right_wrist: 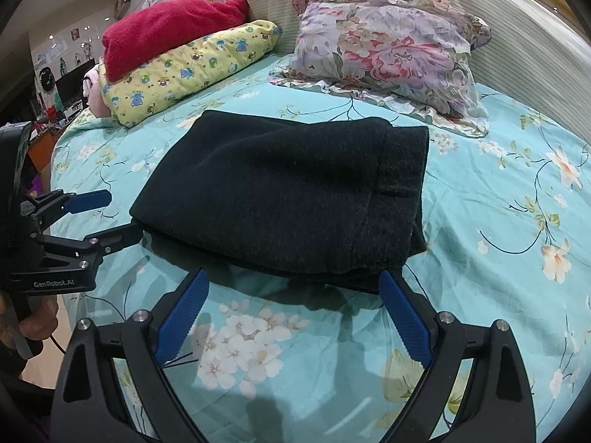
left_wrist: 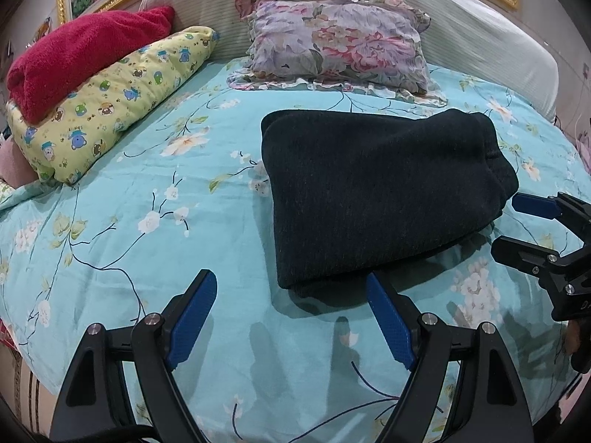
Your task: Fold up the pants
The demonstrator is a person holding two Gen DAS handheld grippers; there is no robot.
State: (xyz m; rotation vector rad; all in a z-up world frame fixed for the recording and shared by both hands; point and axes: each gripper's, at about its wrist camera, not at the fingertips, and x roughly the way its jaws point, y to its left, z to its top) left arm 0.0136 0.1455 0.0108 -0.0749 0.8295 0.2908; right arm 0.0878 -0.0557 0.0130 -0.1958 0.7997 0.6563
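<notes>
The dark pants [left_wrist: 373, 192] lie folded into a thick rectangle on the turquoise floral bedsheet [left_wrist: 147, 199]; they also show in the right wrist view [right_wrist: 288, 195]. My left gripper [left_wrist: 291, 288] is open and empty, just in front of the bundle's near left corner. My right gripper [right_wrist: 293, 288] is open and empty, just in front of the bundle's near edge. Each gripper shows in the other's view: the right one [left_wrist: 517, 217] beside the bundle's right end, the left one [right_wrist: 118, 214] beside its left corner. Neither touches the pants.
A floral pillow [left_wrist: 340, 40] leans on the white striped headboard [left_wrist: 480, 37] behind the pants. A yellow cartoon-print quilt [left_wrist: 110, 103] with a red blanket [left_wrist: 81, 55] on top sits at the back left. The bed's edge [left_wrist: 33, 380] drops off at the near left.
</notes>
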